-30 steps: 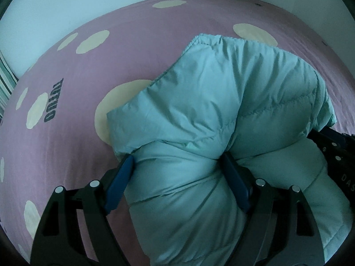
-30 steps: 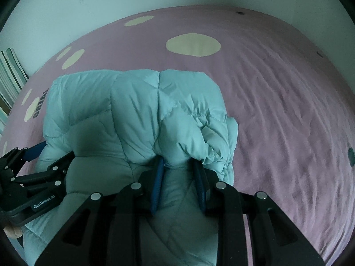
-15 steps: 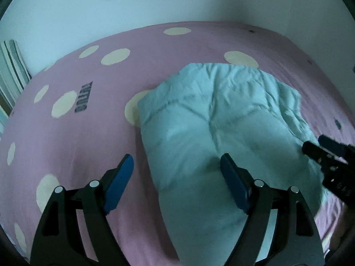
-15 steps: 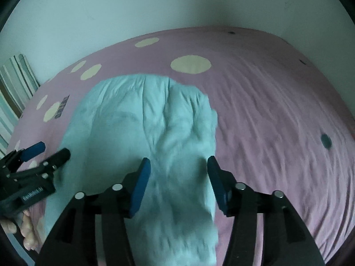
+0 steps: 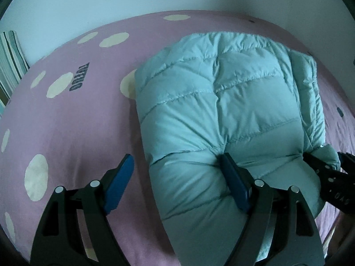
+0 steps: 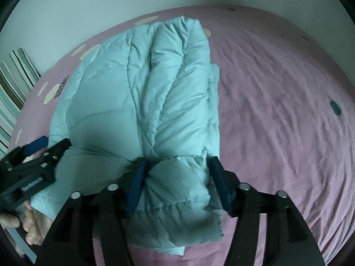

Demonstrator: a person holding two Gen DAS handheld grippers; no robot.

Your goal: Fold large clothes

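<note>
So the left gripper [image 5: 175, 177] has its blue pads spread wide apart. The right-hand pad [image 5: 234, 185] is pressed into the near end of the puffy teal jacket [image 5: 221, 102], while the left-hand pad [image 5: 119, 180] sits over bare bedsheet beside the jacket's edge, so it's not clamped on anything, more like straddling that edge

The right gripper [image 6: 177, 182] also has its pads apart, with a fat roll of the jacket [image 6: 155, 102] bulging up between them. Both pads look like they touch the fabric, but that spot is a bit blurry, so I honestly can't tell if it's actually squeezing or just sitting around it

Going outward, the jacket is folded into a long bundle that runs straight ahead of both grippers and lies flat on the bed [image 6: 277, 110]. In the right wrist view it stretches away towards the wall, with the left gripper [image 6: 47, 145] just off to the left at the jacket's near corner. In the left wrist view the right gripper [image 5: 326, 166] pokes in from the right, touching the near right corner

The bed [image 5: 55, 133] has a pink sheet with pale dots, and some dark lettering [image 5: 78, 76] is printed off to the left. A striped pillow [image 5: 10, 59] sits far left by the wall
</note>
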